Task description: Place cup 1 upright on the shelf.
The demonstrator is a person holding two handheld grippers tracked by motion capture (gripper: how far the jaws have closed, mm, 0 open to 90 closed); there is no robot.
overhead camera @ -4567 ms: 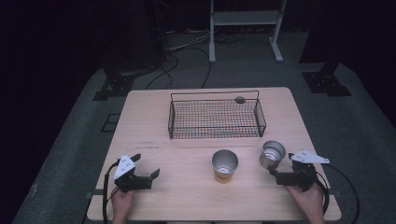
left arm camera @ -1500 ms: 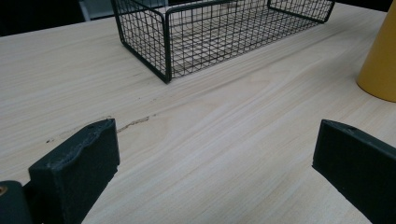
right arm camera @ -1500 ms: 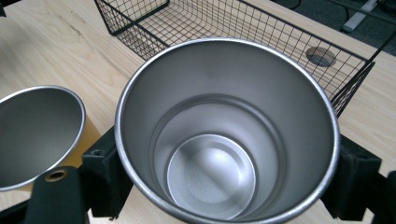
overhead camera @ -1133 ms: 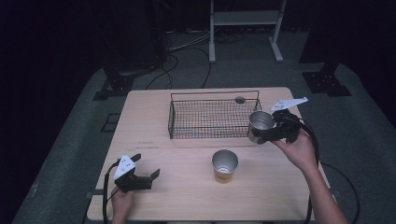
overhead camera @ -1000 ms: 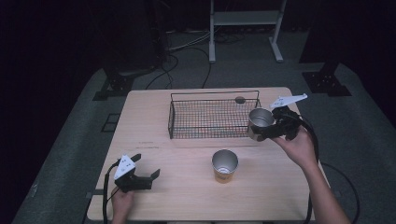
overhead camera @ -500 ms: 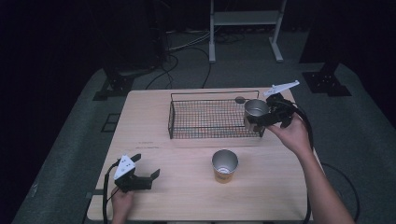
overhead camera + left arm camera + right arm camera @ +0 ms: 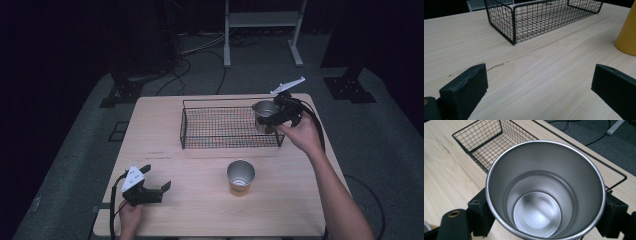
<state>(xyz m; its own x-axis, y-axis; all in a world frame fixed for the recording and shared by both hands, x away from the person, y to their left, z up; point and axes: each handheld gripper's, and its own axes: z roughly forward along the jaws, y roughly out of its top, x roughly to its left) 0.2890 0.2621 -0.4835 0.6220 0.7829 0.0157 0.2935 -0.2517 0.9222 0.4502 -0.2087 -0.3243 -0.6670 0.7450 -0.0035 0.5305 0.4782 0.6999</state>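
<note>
Right claw (image 7: 270, 119) clamps a steel cup (image 7: 264, 111) by its sides, held upright over the right end of the wire basket (image 7: 200, 131), not yet lowered in. Step in hand looks like placing the cup into the basket. Next move calls for going down inside the basket wall, then letting go. Second cup (image 7: 240, 176) stands on the table (image 7: 200, 200), well apart. Left claw (image 7: 162, 189) rests wide apart, holding nothing, near the front left of the table.

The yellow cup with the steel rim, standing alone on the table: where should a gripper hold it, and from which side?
Grip the yellow cup with the steel rim across its side wall, level, from the near edge: it stands upright, mouth up, apart from the black wire basket.
</note>
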